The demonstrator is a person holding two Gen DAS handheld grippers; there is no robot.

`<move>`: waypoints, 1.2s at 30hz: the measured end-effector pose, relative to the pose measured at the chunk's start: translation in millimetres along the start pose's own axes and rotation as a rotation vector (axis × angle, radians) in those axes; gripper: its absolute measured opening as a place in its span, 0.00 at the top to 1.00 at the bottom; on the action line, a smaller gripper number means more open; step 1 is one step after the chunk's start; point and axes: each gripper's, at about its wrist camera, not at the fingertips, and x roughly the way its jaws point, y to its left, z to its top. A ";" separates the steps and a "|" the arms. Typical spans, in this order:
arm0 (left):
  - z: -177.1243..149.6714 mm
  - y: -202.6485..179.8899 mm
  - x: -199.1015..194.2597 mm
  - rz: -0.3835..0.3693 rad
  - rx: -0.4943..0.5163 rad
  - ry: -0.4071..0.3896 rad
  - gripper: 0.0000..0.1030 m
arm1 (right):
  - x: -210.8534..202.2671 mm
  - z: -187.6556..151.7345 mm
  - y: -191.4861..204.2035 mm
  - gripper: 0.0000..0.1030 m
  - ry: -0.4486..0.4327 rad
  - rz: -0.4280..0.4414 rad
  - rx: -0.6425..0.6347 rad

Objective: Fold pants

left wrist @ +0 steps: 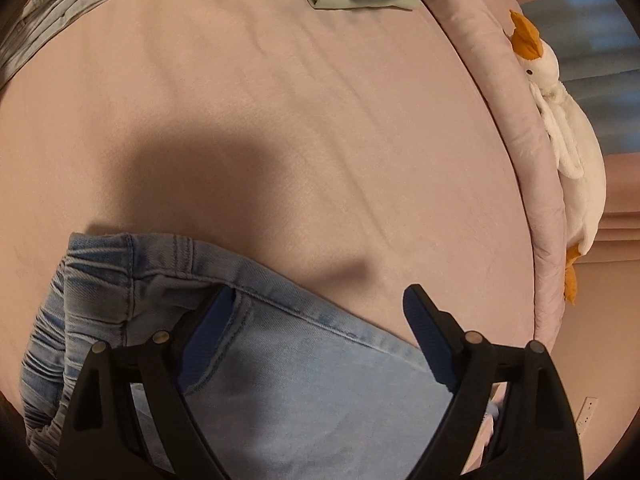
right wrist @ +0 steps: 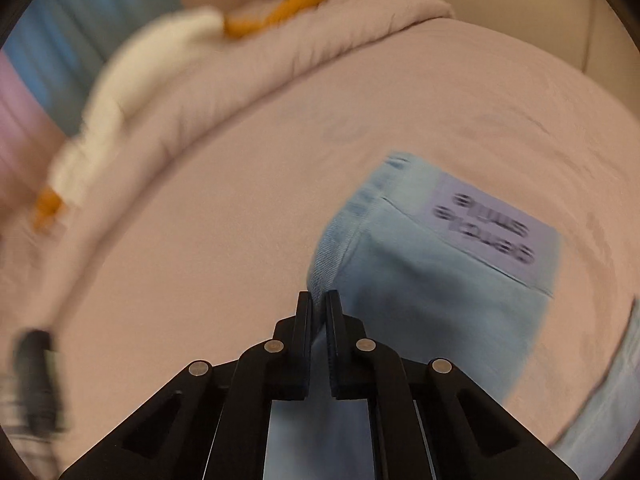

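Light-blue jeans (left wrist: 304, 368) lie on the pink bed (left wrist: 280, 120), gathered waistband bunched, lilac label showing. Left gripper (left wrist: 318, 296) jaws spread over the denim. Right gripper (right wrist: 319, 300) jaws pinch a jeans edge.

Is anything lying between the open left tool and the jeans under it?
Nothing visible: the left tool hangs open right over the jeans, one finger at the seam. Only bare pink bedsheet lies beyond.
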 end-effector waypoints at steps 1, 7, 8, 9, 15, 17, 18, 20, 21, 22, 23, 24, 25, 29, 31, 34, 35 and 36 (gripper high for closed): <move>2.3 0.4 2.3 0.004 0.010 0.005 0.15 | -22.8 -7.2 -13.2 0.94 -0.034 0.047 0.026; -5.5 -2.7 7.1 0.041 0.066 -0.005 0.22 | -81.5 -43.5 -58.4 0.94 -0.089 0.165 0.083; -8.5 -3.6 5.9 0.085 0.081 -0.020 0.37 | -83.5 -47.1 -61.4 0.94 -0.086 0.170 0.085; -11.3 -3.6 5.4 0.125 0.088 -0.036 0.55 | -84.0 -48.3 -62.0 0.94 -0.093 0.174 0.086; -19.2 12.7 -6.0 0.077 0.118 -0.065 0.79 | -89.4 -28.3 -51.3 0.94 -0.110 0.191 0.071; -26.5 20.7 -26.7 0.005 0.115 -0.070 0.87 | -105.4 -26.6 -52.2 0.94 -0.132 0.212 0.058; -34.1 23.4 -46.0 -0.067 0.133 -0.081 0.95 | -114.6 -25.7 -53.9 0.94 -0.149 0.222 0.051; -51.4 28.1 -81.9 -0.178 0.179 -0.117 0.95 | -139.6 -24.3 -62.2 0.94 -0.180 0.258 0.043; -65.2 35.0 -104.7 -0.226 0.207 -0.147 0.95 | -153.2 -23.8 -68.5 0.94 -0.195 0.286 0.043; -76.2 40.2 -119.1 -0.258 0.237 -0.163 0.95 | -163.6 -24.6 -74.1 0.94 -0.203 0.307 0.037; -91.4 48.7 -135.6 -0.284 0.278 -0.177 0.95 | -174.9 -26.5 -81.2 0.94 -0.210 0.323 0.029; -105.4 57.9 -145.8 -0.292 0.306 -0.179 0.95 | -186.3 -30.6 -91.3 0.94 -0.214 0.332 0.023; -117.5 65.4 -151.2 -0.296 0.324 -0.173 0.95 | -194.9 -36.5 -101.6 0.94 -0.213 0.333 0.017; -156.8 121.6 -153.1 -0.225 0.314 -0.134 0.98 | -205.4 -66.4 -145.7 0.94 -0.153 0.268 0.028; -163.0 144.0 -139.6 -0.190 0.264 -0.084 1.00 | -198.7 -84.0 -172.7 0.94 -0.084 0.219 0.067; -168.9 163.3 -127.2 -0.198 0.222 -0.024 0.99 | -180.1 -109.7 -206.5 0.94 0.035 0.159 0.127; -169.9 162.9 -128.6 -0.203 0.224 -0.026 0.99 | -172.8 -114.8 -212.8 0.94 0.064 0.142 0.135; -170.6 159.8 -129.7 -0.207 0.228 -0.029 0.99 | -167.3 -118.0 -216.8 0.94 0.078 0.127 0.135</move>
